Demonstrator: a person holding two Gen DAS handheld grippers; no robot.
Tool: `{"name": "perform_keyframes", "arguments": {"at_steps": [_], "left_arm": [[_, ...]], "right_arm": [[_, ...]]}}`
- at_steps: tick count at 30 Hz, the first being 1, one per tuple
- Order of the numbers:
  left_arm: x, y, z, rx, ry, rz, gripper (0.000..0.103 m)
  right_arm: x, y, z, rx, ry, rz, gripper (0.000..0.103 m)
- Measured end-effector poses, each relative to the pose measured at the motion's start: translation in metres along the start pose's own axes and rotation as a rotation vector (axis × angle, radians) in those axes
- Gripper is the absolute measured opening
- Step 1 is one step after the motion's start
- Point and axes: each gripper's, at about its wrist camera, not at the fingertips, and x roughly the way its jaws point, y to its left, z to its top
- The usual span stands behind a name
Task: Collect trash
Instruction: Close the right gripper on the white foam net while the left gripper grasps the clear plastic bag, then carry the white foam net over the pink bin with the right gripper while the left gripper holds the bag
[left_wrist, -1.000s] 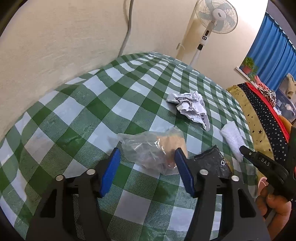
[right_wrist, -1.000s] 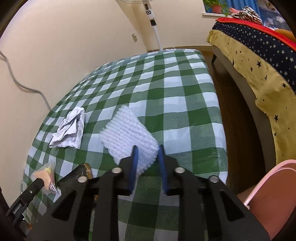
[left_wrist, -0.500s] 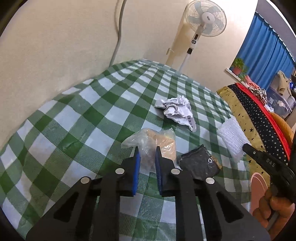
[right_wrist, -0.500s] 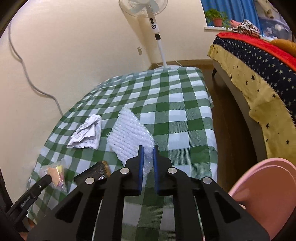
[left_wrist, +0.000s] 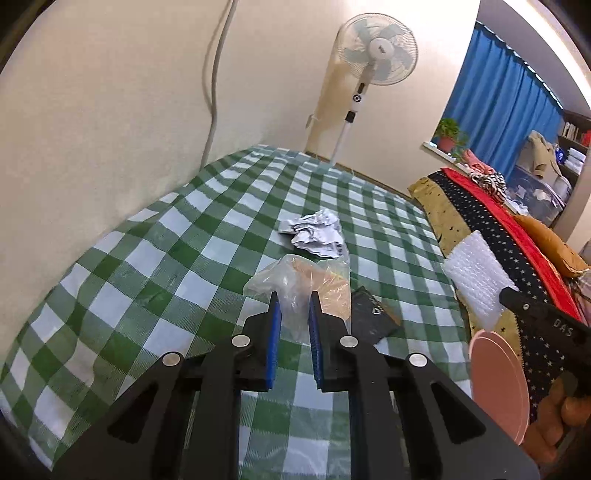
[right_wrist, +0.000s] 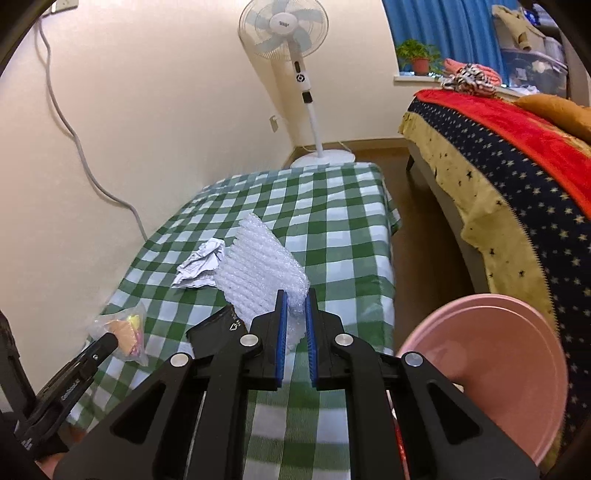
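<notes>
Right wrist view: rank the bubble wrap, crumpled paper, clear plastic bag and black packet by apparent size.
1. bubble wrap, clearly largest, though nearest the camera.
2. clear plastic bag and crumpled paper: look alike, unranked.
3. black packet: partly hidden, so unsure.

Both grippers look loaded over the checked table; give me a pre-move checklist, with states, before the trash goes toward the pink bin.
1. Left gripper closed on the clear plastic bag: ok.
2. Right gripper closed on the bubble wrap: ok.
3. Pink bin open and in view beside the table: ok.
4. Bubble wrap fully clear of the tablecloth: cannot tell.
5. Table cleared of trash: not ok; crumpled paper and a black packet lie on it.
</notes>
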Motion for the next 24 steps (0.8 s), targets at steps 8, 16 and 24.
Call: {"name": "perform_keyframes", "arguments": {"at_steps": [8,16,24], "left_arm": [[-0.026,-0.016,-0.008,0.038,-0.017,-0.044,0.014],[-0.05,-0.023,-0.013,0.074,-0.034,-0.065,0.014],[-0.066,-0.034,-0.02,0.114,-0.044,-0.086,0.014]], "right_arm": [[-0.063,0.002,-0.008,-0.016,-0.062,-0.023,0.01],[-0.11,-0.009,-0.017,-0.014,-0.096,-0.039,0.01],[-0.141,-0.018,-0.031,-0.019,-0.121,-0.061,0.01]]}}
